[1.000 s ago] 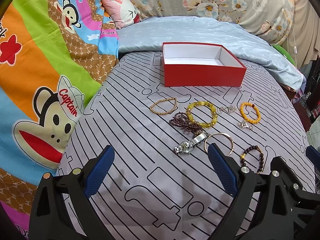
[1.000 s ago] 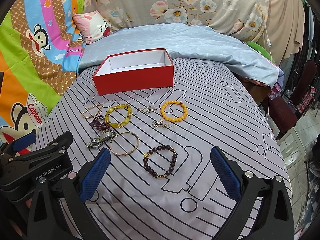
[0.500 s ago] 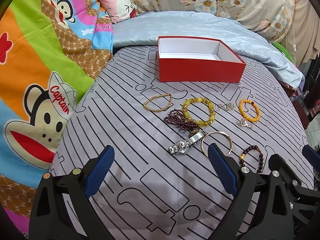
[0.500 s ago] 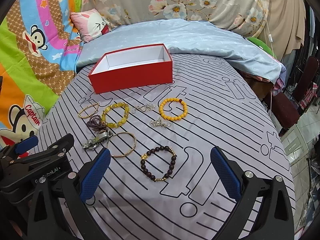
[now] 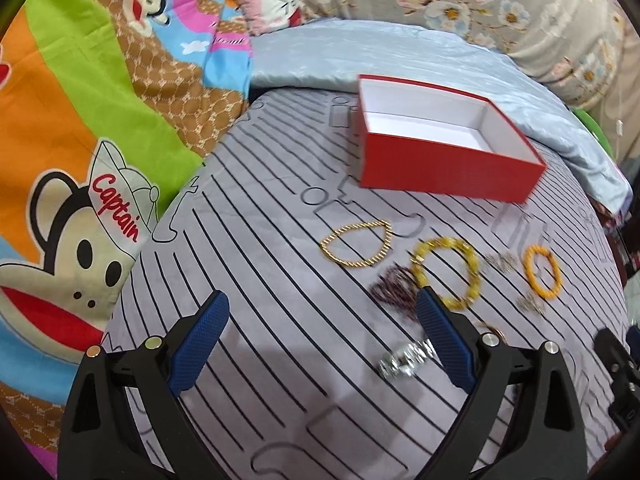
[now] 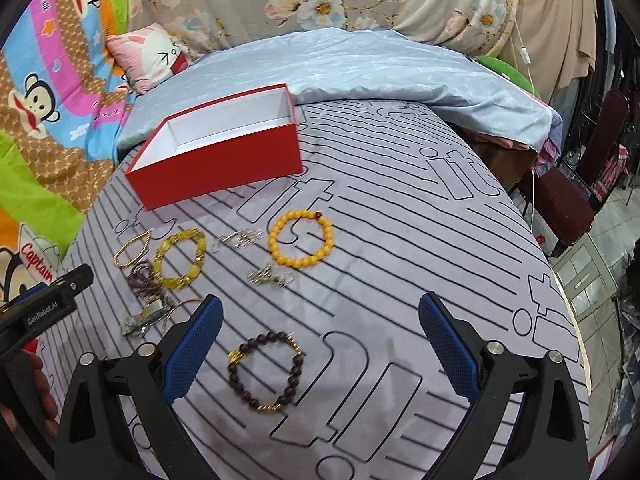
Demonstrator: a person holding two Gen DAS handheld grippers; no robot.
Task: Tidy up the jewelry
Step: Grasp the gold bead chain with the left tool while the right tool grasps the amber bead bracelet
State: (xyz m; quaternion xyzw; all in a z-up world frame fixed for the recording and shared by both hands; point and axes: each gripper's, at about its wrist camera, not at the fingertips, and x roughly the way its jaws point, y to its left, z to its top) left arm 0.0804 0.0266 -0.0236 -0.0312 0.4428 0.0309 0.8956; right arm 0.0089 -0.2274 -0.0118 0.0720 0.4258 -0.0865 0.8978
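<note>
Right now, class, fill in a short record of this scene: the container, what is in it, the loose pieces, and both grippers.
container: red box, open top
contents: nothing visible
surface: striped grey sheet
loose pieces: orange bead bracelet, yellow bracelet, dark bead bracelet, gold chain, watch
left gripper: open, empty
right gripper: open, above the dark bead bracelet

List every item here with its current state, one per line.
red box: open, empty
left claw: open, holding nothing
right claw: open, holding nothing
dark bead bracelet: flat on the bedsheet, between the right claw's fingers, untouched
orange bead bracelet: flat, outside the box
gold chain bracelet: flat, outside the box
</note>
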